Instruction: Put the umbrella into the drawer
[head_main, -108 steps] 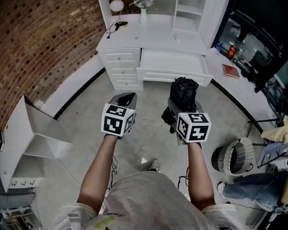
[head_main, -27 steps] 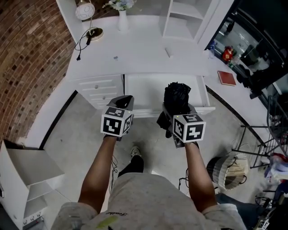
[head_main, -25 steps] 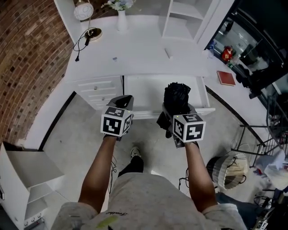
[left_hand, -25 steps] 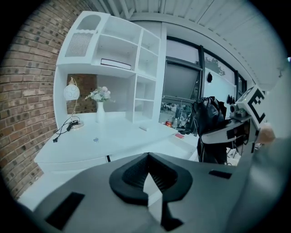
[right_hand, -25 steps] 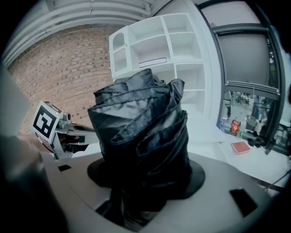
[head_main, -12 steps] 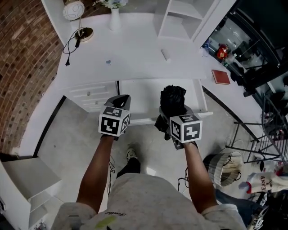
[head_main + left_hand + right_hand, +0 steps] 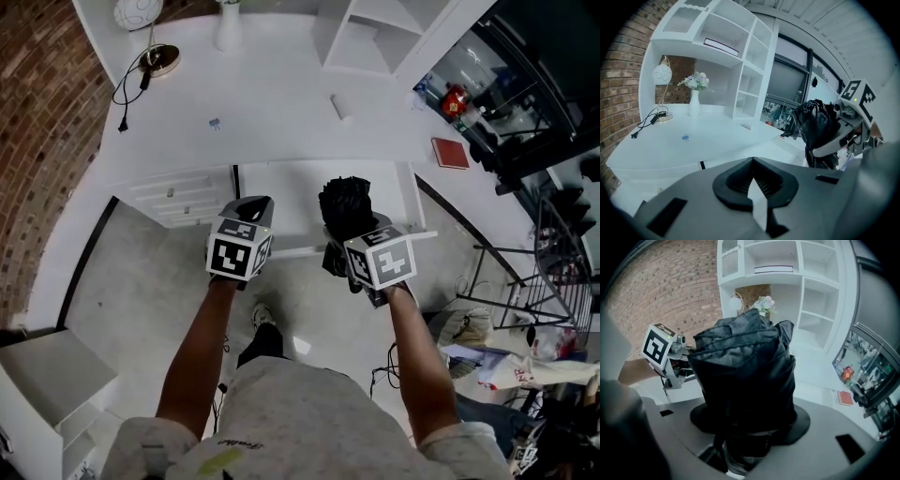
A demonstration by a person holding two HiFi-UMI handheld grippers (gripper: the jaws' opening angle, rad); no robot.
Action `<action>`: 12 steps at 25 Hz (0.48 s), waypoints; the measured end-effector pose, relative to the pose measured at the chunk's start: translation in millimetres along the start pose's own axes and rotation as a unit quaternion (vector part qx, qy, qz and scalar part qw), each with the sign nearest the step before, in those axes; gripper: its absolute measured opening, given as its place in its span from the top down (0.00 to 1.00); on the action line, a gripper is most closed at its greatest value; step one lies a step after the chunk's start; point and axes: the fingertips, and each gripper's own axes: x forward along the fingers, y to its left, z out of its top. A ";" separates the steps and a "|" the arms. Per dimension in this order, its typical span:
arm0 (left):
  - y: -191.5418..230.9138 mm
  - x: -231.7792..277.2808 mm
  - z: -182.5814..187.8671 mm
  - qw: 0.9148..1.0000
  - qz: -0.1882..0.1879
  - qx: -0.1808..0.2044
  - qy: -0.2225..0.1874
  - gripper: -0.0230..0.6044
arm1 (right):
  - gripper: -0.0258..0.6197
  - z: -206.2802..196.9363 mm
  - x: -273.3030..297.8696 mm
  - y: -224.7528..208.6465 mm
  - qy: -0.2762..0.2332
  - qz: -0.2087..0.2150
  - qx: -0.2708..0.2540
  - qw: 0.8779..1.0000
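My right tongs (image 7: 351,236) grip the umbrella (image 7: 343,199); my left tongs (image 7: 252,207) are closed on nothing. I should lay it flat in the drawer (image 7: 286,197), which looks empty, I think.

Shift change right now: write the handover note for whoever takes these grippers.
Left gripper: jaws together, empty, held by the front of the desk drawer.
Right gripper: shut on the folded black umbrella, which stands upright over the drawer's right front part in the head view.
Done: drawer open, umbrella gripped at the drawer.
Left: lower the umbrella into the drawer and release it.
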 end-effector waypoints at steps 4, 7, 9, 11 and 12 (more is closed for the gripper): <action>6.6 10.3 -1.8 1.000 -0.008 -0.004 0.004 0.97 | 0.56 -7.1 9.8 0.2 0.050 0.010 -0.023 0.998; 12.6 16.4 -2.7 1.000 -0.011 -0.007 0.006 0.97 | 0.57 -8.6 16.5 -2.2 0.080 0.014 -0.039 0.996; 16.1 19.5 -4.9 1.000 -0.011 -0.010 0.007 0.97 | 0.57 -10.0 20.2 -3.6 0.098 0.018 -0.053 0.994; 20.2 22.3 -6.8 1.000 -0.012 -0.013 0.008 0.97 | 0.57 -10.8 24.0 -4.9 0.115 0.020 -0.070 0.991; 22.3 23.6 -7.5 1.000 -0.012 -0.014 0.008 0.97 | 0.57 -10.9 25.7 -5.3 0.123 0.021 -0.079 0.989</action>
